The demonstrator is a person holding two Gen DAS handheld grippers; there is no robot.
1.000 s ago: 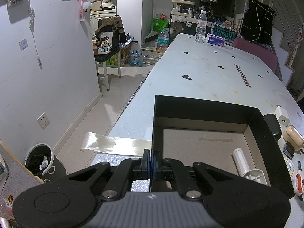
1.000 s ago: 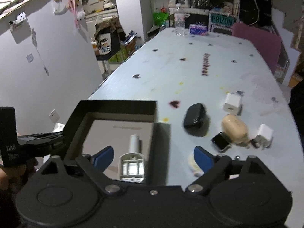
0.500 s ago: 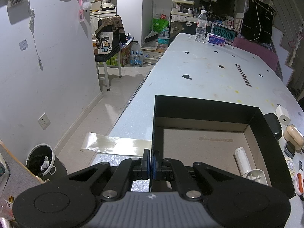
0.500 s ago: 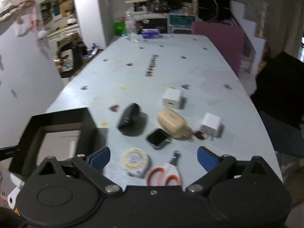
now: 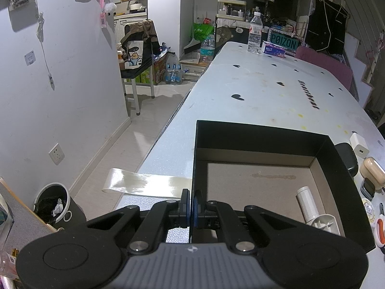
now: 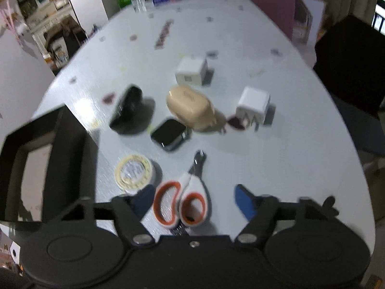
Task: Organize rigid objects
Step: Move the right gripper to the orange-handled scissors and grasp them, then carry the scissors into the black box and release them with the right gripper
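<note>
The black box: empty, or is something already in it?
Not empty. In the left wrist view the black box holds one white plastic item lying at its right side; the rest of its brown floor is bare.

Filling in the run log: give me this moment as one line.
left gripper: shut on box wall | right gripper: closing around scissors, not yet gripped | in box: white roller

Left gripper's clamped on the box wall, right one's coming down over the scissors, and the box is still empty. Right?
Not quite: the box is not empty. The left wrist view shows a white cylindrical item lying inside it. The rest holds: the left gripper clamps the box wall, and the right gripper, jaws closing, straddles the scissors.
</note>
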